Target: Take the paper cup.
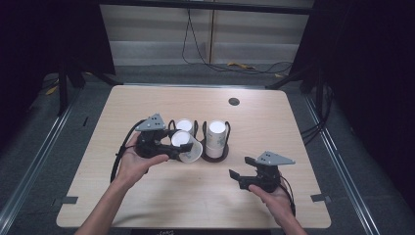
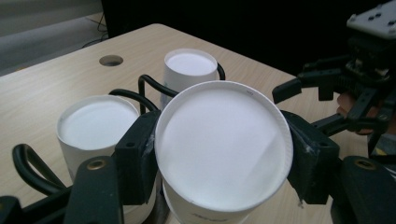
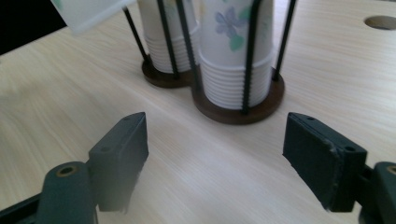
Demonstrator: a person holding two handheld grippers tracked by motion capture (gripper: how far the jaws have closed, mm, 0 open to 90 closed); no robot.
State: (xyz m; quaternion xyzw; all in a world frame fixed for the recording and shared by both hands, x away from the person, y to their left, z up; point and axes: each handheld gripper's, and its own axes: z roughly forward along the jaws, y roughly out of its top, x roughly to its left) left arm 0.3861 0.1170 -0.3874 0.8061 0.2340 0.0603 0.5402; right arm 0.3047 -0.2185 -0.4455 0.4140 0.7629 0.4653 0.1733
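High view: the left gripper (image 1: 172, 149) jaws clamp a paper cup (image 1: 187, 145), tilted just above the left stack (image 1: 184, 125) in the holder (image 1: 214, 155) (rim toward it); the right gripper (image 1: 243, 172) jaws gape empty, apart over the bench (image 1: 147, 196).

Two cup racks (image 1: 215, 155) stand mid-table (image 1: 147, 200), blocking the centre; bare top lies open along the front edge, far edge and both side edges.
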